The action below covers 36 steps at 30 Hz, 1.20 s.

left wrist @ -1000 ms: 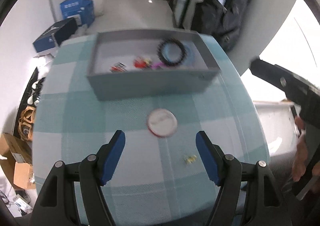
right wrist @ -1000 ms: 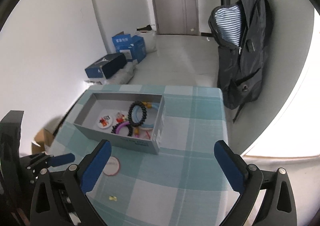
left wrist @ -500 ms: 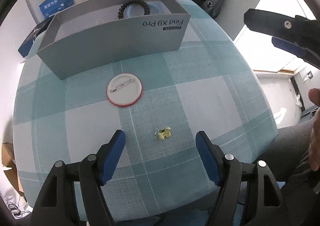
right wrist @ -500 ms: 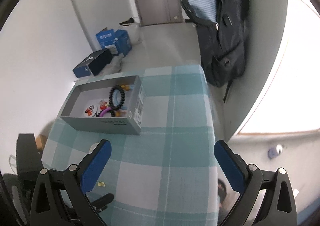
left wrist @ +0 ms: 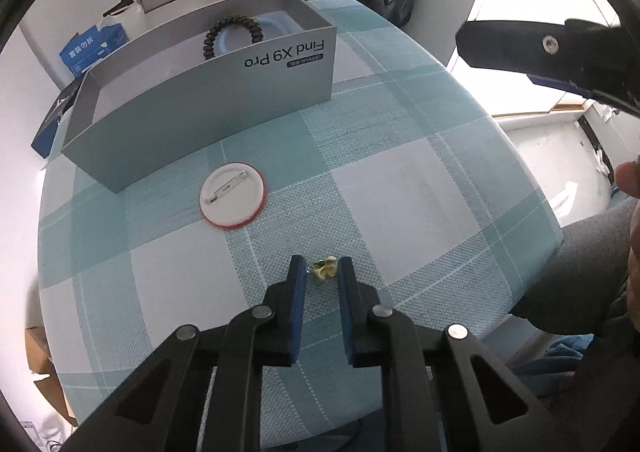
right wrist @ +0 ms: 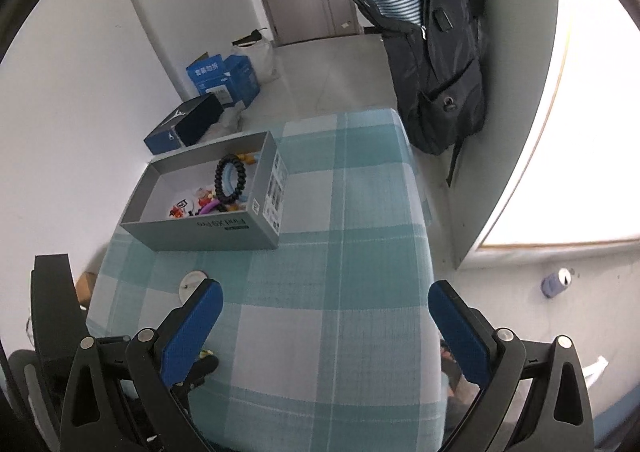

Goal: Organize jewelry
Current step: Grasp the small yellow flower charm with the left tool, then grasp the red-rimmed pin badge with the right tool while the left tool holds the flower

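Note:
A small yellow flower trinket lies on the checked tablecloth between the tips of my left gripper, whose jaws are nearly closed around it. A round white pin badge with a red rim lies face down a little beyond it. A grey box behind the badge holds a black bead bracelet on a blue ring. In the right wrist view the box shows more trinkets inside. My right gripper is open and empty, above the table's near right part.
The small table has a teal and white checked cloth, with edges close on all sides. A dark backpack hangs by the far right corner. Blue boxes lie on the floor behind. The person's knee is at the right edge.
My left gripper has moved down and forward to the yellow trinket, and its jaws have closed from wide open to a narrow gap around it. The right gripper stays open.

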Each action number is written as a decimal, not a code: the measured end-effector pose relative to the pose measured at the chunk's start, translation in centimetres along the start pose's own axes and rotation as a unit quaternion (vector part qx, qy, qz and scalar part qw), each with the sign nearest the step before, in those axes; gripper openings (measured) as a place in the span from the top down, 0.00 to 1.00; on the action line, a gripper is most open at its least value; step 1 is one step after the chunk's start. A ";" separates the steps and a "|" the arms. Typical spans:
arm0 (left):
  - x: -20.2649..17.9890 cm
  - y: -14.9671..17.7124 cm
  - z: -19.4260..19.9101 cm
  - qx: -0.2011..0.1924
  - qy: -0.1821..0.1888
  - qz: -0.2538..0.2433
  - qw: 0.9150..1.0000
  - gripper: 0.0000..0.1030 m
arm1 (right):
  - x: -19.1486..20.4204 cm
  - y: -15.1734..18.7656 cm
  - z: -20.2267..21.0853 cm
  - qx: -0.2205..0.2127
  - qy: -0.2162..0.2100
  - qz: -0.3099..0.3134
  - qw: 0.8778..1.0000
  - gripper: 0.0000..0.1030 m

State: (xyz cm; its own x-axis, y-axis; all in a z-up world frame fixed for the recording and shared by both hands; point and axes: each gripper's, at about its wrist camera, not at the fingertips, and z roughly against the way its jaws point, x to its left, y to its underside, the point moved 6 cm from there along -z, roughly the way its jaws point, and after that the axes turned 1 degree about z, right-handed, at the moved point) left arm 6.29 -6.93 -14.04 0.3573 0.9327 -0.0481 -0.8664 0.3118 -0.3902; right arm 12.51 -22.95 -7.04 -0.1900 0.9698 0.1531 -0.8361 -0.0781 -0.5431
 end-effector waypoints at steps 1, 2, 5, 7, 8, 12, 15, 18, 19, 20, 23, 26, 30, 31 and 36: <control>0.0 0.0 0.0 0.001 0.005 0.004 1.000 0.89 | -0.1 0.1 0.0 0.001 0.000 -0.002 1.000 0.00; 0.3 0.0 0.0 0.003 0.013 0.008 1.000 0.89 | -0.1 0.2 -0.1 0.002 -0.003 -0.002 1.000 0.00; 1.4 0.0 0.6 0.002 0.033 0.027 0.999 0.89 | 0.4 0.5 -0.2 0.008 -0.020 0.002 1.000 0.00; 2.5 0.0 1.5 -0.011 0.041 0.039 0.998 0.89 | 0.8 0.6 -0.2 0.007 -0.026 0.009 1.000 0.00; 3.3 -0.1 2.1 -0.018 0.045 0.049 0.998 0.89 | 1.1 0.7 -0.3 0.008 -0.030 0.013 0.999 0.00; 6.4 -0.3 4.1 -0.051 0.069 0.102 0.991 0.89 | 3.0 0.9 -0.9 0.016 -0.044 0.034 0.998 0.00; 9.1 -0.1 5.2 -0.065 0.068 0.129 0.987 0.89 | 5.4 0.9 -1.4 0.016 -0.065 0.063 0.996 0.00; 11.2 0.0 6.1 -0.082 0.067 0.152 0.983 0.89 | 8.0 1.2 -2.2 0.025 -0.086 0.092 0.992 0.00; 11.6 0.0 6.3 -0.085 0.069 0.162 0.981 0.89 | 9.0 1.5 -2.8 0.033 -0.088 0.104 0.990 0.00; 12.2 0.2 6.5 -0.088 0.074 0.174 0.978 0.89 | 9.7 1.7 -3.2 0.040 -0.091 0.112 0.989 0.00; 13.7 0.1 6.3 -0.092 0.076 0.198 0.973 0.89 | 11.5 1.9 -4.4 0.057 -0.114 0.125 0.984 0.00; 14.5 0.3 6.3 -0.096 0.074 0.207 0.971 0.89 | 12.9 2.1 -5.5 0.061 -0.114 0.142 0.981 0.01; 15.7 0.8 6.1 -0.092 0.073 0.215 0.969 0.89 | 14.1 2.5 -7.0 0.071 -0.096 0.158 0.980 0.07; 15.8 0.8 6.1 -0.092 0.076 0.217 0.969 0.89 | 14.5 2.6 -7.3 0.070 -0.088 0.165 0.980 0.13; 16.2 0.4 6.6 -0.103 0.083 0.215 0.968 0.89 | 14.7 2.7 -8.5 0.064 -0.039 0.178 0.981 0.21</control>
State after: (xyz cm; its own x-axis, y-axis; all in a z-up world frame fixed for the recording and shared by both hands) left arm 9.38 9.50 -8.90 0.0452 0.9207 -0.3877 -0.8658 -0.1575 -0.4750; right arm 11.83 -6.96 -13.30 -0.5164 0.8555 0.0379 -0.7661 -0.4418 -0.4668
